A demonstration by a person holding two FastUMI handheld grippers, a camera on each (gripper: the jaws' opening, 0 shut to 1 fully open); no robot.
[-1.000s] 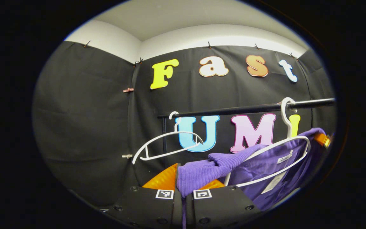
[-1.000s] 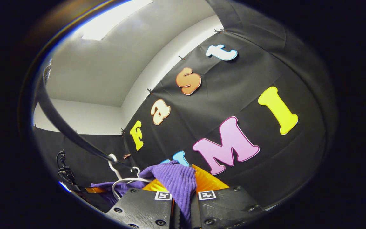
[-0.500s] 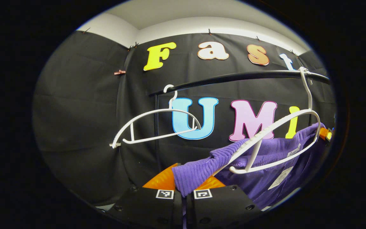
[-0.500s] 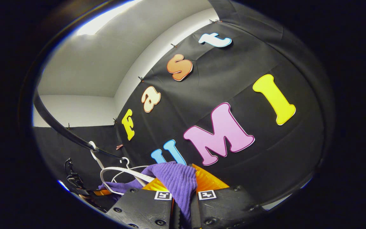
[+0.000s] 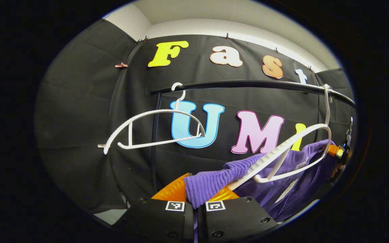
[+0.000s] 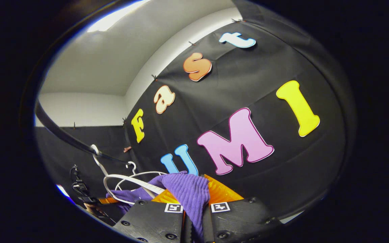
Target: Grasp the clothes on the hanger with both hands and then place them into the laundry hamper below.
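A purple ribbed garment (image 5: 282,179) stretches between my two grippers, just below a white hanger (image 5: 292,152) that hooks over the black rail (image 5: 248,83). My left gripper (image 5: 194,199) is shut on one purple shoulder at the bottom of the left gripper view. In the right gripper view my right gripper (image 6: 194,202) is shut on the other purple shoulder (image 6: 187,189). The same white hanger (image 6: 127,180) and rail (image 6: 66,138) sit low at the left there. The right gripper (image 5: 338,152) also appears far right in the left gripper view, clamped on the cloth.
A second white hanger (image 5: 147,130), bare, hangs on the rail to the left. The rail's upright post (image 5: 154,135) stands behind it. The black booth wall is close behind everything.
The left gripper view has shifted right and slightly down, so the rail and bare hanger sit further left. The garment has slipped lower off the white hanger. The right gripper view barely changed.
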